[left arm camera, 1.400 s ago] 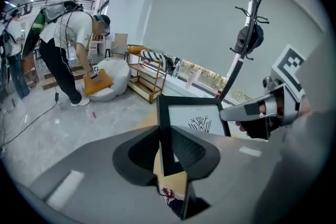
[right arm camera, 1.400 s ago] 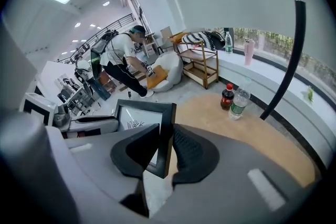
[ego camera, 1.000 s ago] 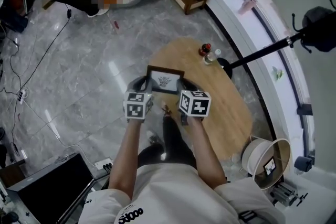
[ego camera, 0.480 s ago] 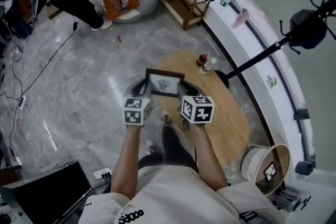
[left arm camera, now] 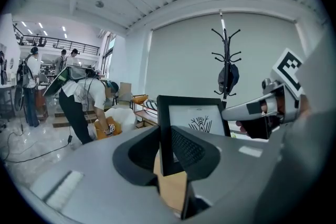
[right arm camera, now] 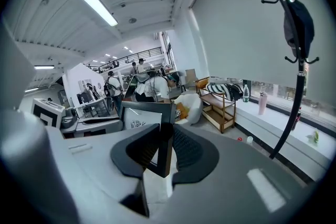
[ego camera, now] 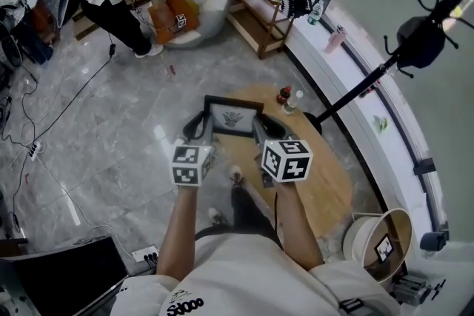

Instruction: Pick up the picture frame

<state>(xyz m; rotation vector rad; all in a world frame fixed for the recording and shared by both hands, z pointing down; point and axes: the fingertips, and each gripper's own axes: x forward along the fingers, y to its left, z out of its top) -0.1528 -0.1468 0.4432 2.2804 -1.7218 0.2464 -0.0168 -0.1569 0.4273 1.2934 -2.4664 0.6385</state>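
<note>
Head view: from above, steeply down onto oval wooden table. Gripper views: close along own jaws, roughly level. All three share picture frame.

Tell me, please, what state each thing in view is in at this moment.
picture frame: upright, held off the table by both side edges.
left tool: shut on the frame's left edge.
right tool: shut on the frame's right edge.
wooden table: standing, two bottles on it.
bottles: upright.
coat stand: upright, a dark bag hanging on it.
</note>
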